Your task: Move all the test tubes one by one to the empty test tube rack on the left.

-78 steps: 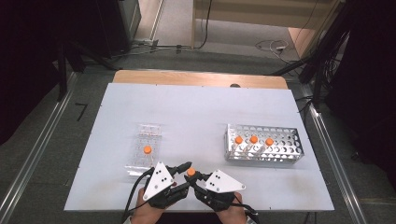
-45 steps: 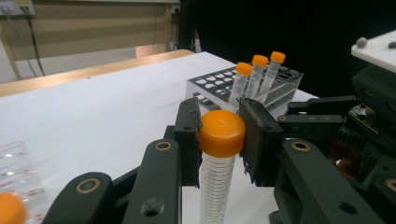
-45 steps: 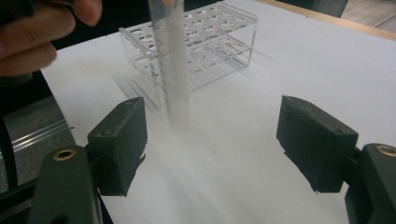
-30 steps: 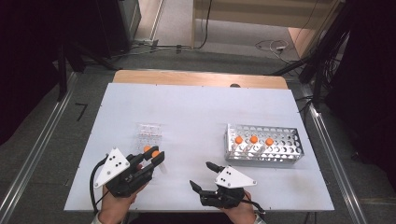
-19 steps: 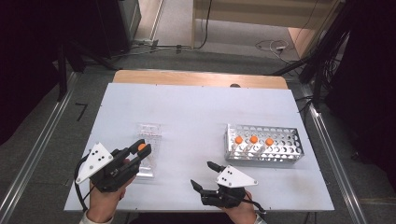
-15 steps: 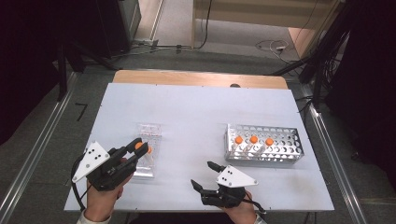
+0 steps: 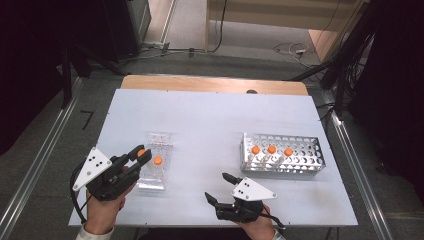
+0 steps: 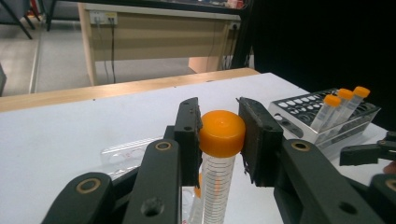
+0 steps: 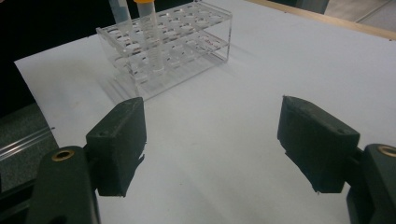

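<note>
My left gripper [image 7: 141, 156] is shut on an orange-capped tube [image 8: 222, 133], its pads pressing just under the cap and the tube upright. It hovers at the left edge of a clear plastic rack [image 7: 156, 172] that holds one more orange-capped tube [image 7: 158, 160]. My right gripper [image 7: 215, 186] rests near the table's front edge with its jaws wide apart and nothing between them. In the right gripper view, that gripper [image 9: 210, 140] looks across bare table at the clear rack [image 9: 173, 46].
A grey metal rack [image 7: 295, 162] with three orange-capped tubes [image 7: 271, 149] stands at the right of the white table [image 7: 210, 120]. A wooden strip runs along the far edge. Cables and dark furniture lie on the floor beyond.
My left gripper carried the tube from the front centre out to the left, then slightly away, beside the clear rack. The right gripper stayed put, open.
</note>
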Demonstrator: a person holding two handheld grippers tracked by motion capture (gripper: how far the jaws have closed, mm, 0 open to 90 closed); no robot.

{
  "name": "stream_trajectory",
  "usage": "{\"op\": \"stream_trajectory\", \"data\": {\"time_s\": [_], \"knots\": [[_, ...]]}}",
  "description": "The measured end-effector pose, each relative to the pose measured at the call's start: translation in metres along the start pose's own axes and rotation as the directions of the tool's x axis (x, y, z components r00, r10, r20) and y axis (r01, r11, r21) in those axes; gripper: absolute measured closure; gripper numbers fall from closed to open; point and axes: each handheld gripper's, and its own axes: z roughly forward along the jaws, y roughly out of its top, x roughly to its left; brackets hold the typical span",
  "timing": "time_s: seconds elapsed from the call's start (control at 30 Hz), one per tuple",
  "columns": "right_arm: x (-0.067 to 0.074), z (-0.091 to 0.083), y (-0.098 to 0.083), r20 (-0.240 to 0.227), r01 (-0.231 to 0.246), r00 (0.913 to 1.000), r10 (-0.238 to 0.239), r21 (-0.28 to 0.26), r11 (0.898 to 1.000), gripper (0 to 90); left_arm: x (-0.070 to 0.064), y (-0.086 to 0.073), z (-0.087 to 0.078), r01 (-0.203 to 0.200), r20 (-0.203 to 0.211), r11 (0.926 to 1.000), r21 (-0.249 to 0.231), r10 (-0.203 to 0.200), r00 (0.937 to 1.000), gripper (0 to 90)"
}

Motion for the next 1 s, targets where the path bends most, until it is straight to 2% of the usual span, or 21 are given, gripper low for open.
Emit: {"op": "stream_trajectory", "data": {"time_s": [0.53, 1.0], "knots": [[0.001, 0.001, 0.000, -0.002, -0.002, 1.0000, 0.002, 0.002, 1.000, 22.4, 0.004, -0.003, 0.009, -0.038, -0.071, 0.9993, -0.004, 0.037, 0.9968, 69.6], [0.001, 0.001, -0.001, -0.002, -0.001, 1.0000, 0.001, 0.003, 1.000, 22.4, 0.004, -0.011, 0.017, -0.073, -0.104, 0.9972, 0.013, 0.074, 0.9919, 69.6]]}}
